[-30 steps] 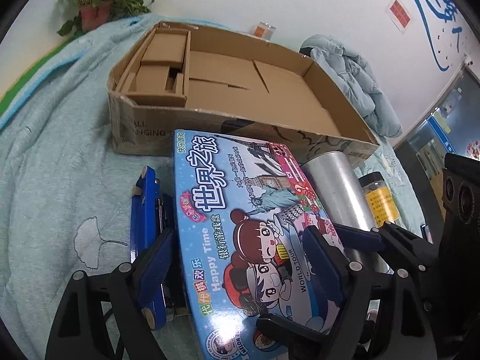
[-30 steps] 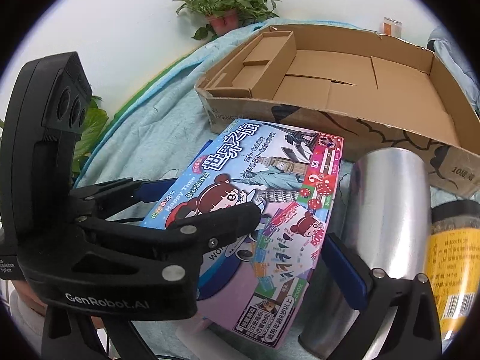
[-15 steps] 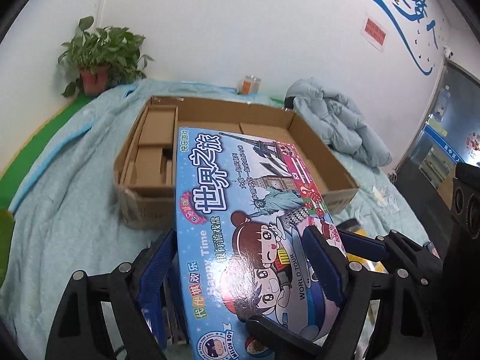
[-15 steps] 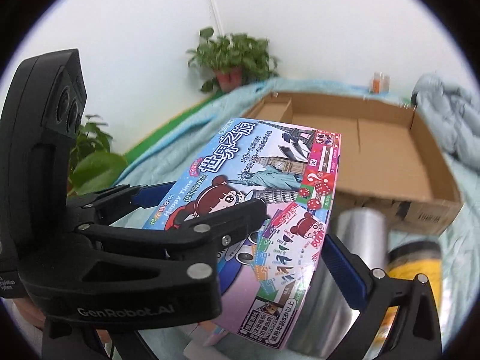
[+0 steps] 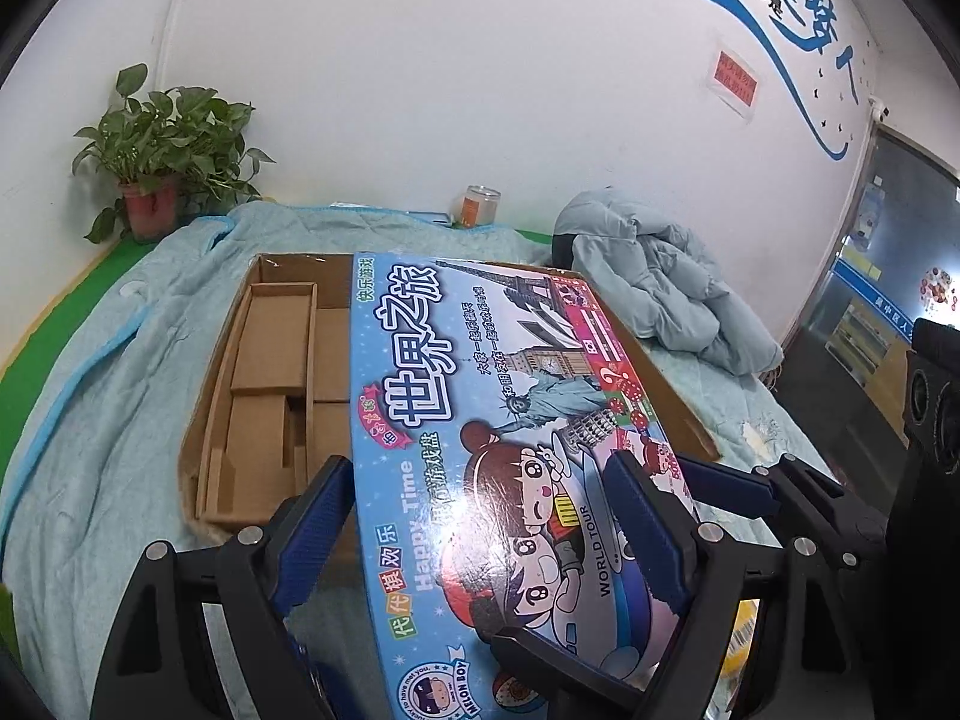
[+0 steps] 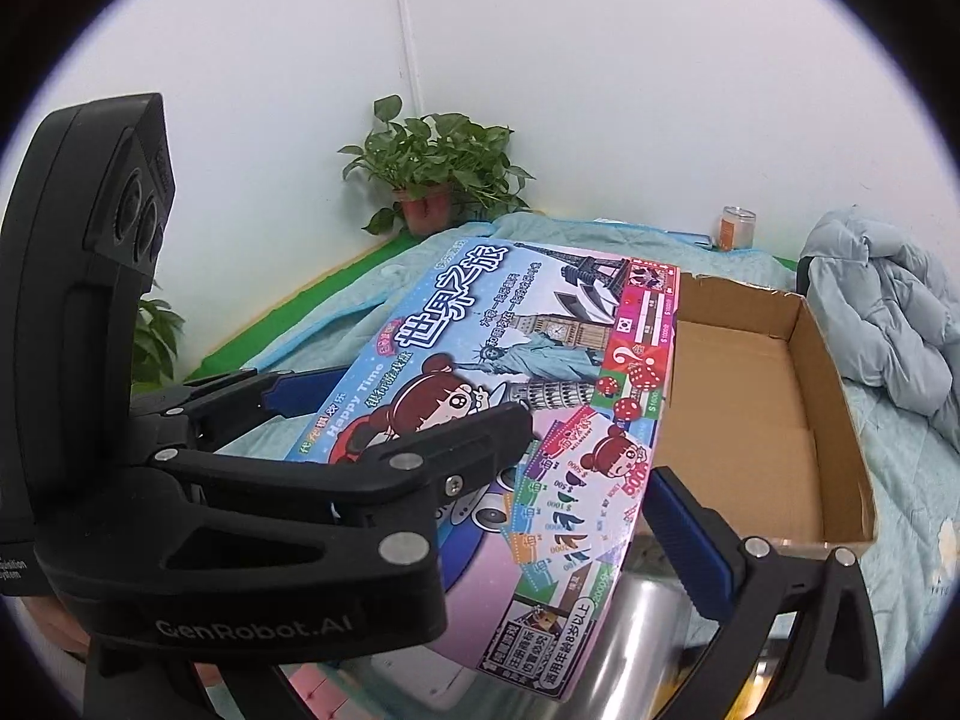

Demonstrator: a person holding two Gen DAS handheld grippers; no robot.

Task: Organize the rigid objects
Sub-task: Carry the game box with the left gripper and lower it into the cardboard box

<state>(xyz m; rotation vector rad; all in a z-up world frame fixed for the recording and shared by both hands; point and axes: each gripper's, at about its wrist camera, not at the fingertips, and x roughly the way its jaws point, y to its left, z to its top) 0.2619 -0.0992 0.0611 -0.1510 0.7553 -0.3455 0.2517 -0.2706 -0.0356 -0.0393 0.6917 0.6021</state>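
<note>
While both claws grip it, colourful flat cardboard board-game box (image 5: pixel 480 438) held tilted in the air above open brown cardboard carton (image 5: pixel 270 360) on light-blue quilt (image 5: pixel 108 420), left claw (image 5: pixel 480 534) clenched across its width, right claw (image 6: pixel 591 468) clamped on its right edge, shiny silver cylinder (image 6: pixel 648 648) below.

Game box (image 5: pixel 480 450) covers the middle and right of the carton (image 5: pixel 270 360) floor in the left wrist view; its near end runs off the bottom edge. In the right wrist view the box hides the carton's left half. Silver cylinder (image 6: pixel 648 648) cut off at the bottom edge. Jar (image 6: pixel 735 227) label too small to read.
</note>
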